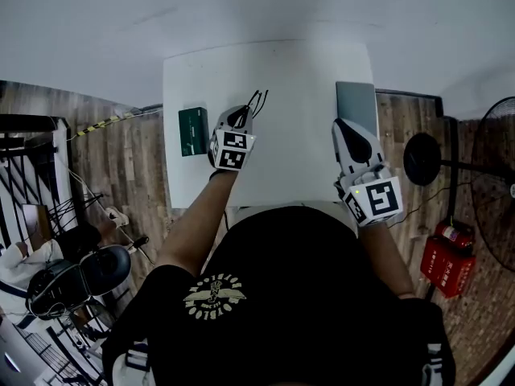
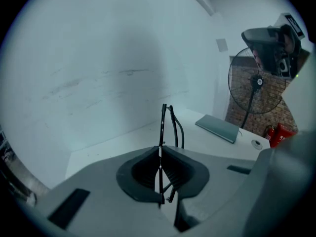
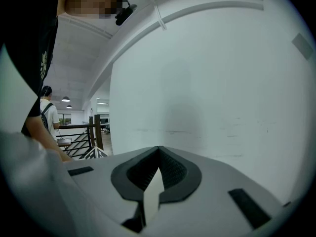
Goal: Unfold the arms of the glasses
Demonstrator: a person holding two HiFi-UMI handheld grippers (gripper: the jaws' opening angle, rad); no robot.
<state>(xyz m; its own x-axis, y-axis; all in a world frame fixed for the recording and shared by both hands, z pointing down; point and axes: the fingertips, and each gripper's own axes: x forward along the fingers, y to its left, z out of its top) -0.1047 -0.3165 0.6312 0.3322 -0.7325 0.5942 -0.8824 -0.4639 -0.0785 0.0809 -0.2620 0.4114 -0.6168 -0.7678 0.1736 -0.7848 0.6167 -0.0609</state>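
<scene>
Head camera above table (image 1: 282, 71); claw cameras close, wallward.

White rectangular tabletop (image 1: 282, 63): standing flush against a plain white wall (image 1: 241, 6).
Brown wood-plank floor (image 1: 121, 163): running along both sides of it, with a strip of yellow-and-black tape (image 1: 100, 124) lying on it at the left.
Black metal stair railing (image 1: 28, 163) and black swivel chair (image 1: 80, 276): standing at the left.
Black pedestal fan (image 1: 424, 158) and red crate (image 1: 447, 261): standing at the right, with a red brick wall (image 2: 269, 110) rising behind the fan.
Round ceiling lamps (image 3: 65, 99): glowing in the far hall.
</scene>
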